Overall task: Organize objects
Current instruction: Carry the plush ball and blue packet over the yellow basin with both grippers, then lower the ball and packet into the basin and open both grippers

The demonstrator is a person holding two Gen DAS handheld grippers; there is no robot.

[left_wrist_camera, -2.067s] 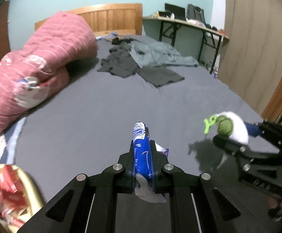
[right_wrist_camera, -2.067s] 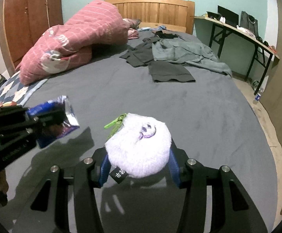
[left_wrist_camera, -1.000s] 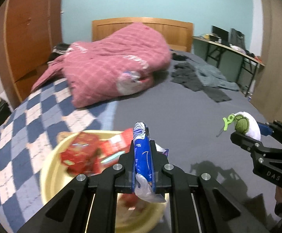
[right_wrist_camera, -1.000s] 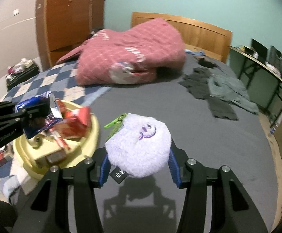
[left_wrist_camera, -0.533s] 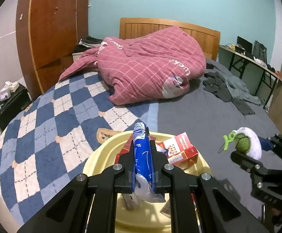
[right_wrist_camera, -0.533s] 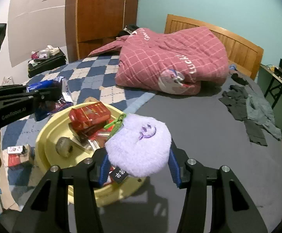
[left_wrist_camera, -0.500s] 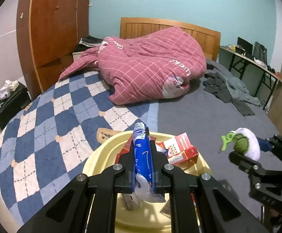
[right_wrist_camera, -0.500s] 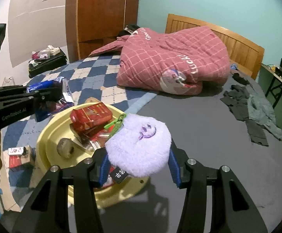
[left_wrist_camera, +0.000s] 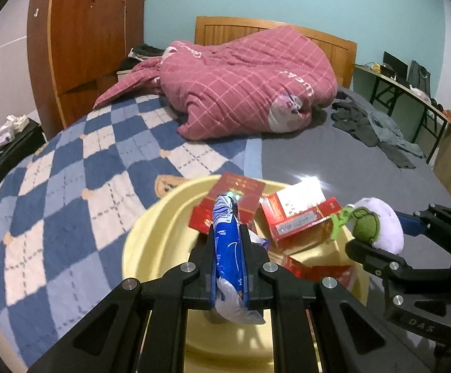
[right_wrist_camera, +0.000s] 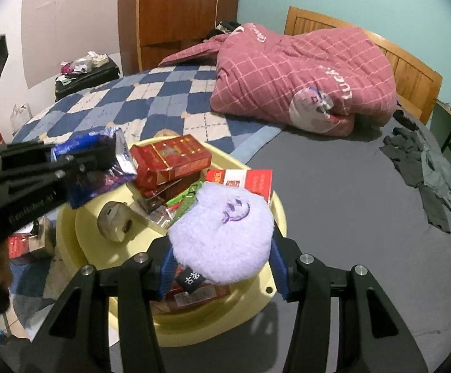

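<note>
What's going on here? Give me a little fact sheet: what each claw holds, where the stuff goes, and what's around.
left gripper: shut on blue snack packet
right gripper: shut on purple plush pouch
container: yellow basin on the bed
already in basin: red boxes, a tape roll
position: both items held above the basin
surroundings: pink quilt, checkered blanket, dark clothes

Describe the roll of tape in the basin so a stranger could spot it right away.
Find the yellow basin on the bed. On its floor, left of the red boxes, lies the tape roll: the only round, grey-beige thing there.
</note>
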